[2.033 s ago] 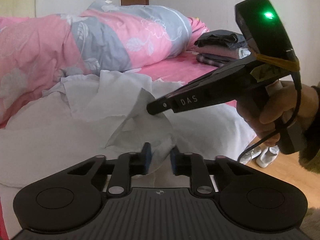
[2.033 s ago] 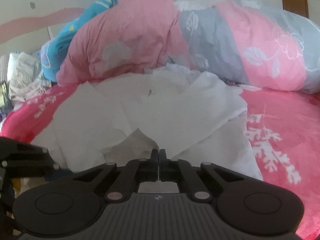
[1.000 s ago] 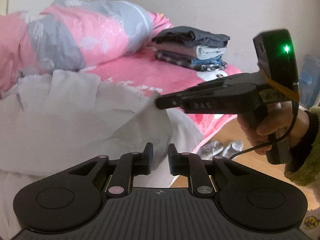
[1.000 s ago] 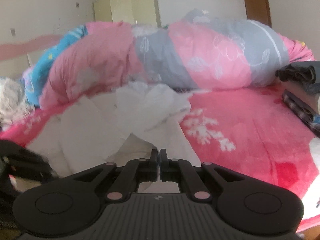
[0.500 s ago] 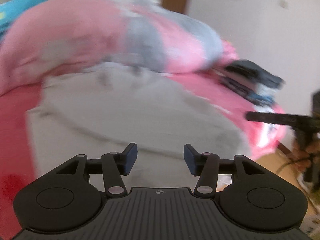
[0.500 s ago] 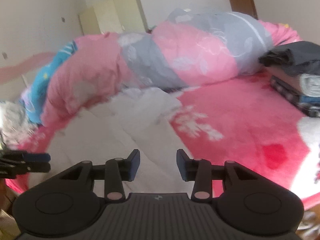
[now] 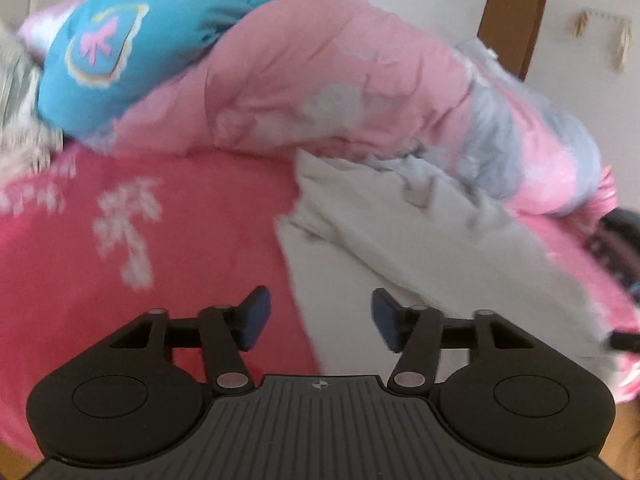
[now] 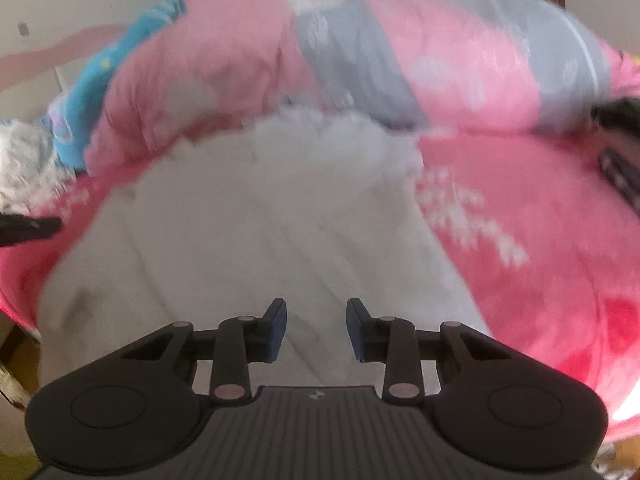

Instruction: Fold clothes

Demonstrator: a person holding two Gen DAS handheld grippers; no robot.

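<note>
A white garment lies spread on the pink bed. In the left wrist view it runs from the quilt down to the bed's near edge. My left gripper is open and empty over the garment's left edge. My right gripper is open and empty above the garment's near part. The left gripper's tip shows at the far left of the right wrist view. Both views are blurred.
A rolled pink and grey quilt and a blue pillow lie along the back of the bed. A stack of dark folded clothes sits at the right. The pink bedsheet has white prints.
Both grippers have let go of the white garment and opened. The garment now lies flat on the bed. Both cameras have swung to the left.
</note>
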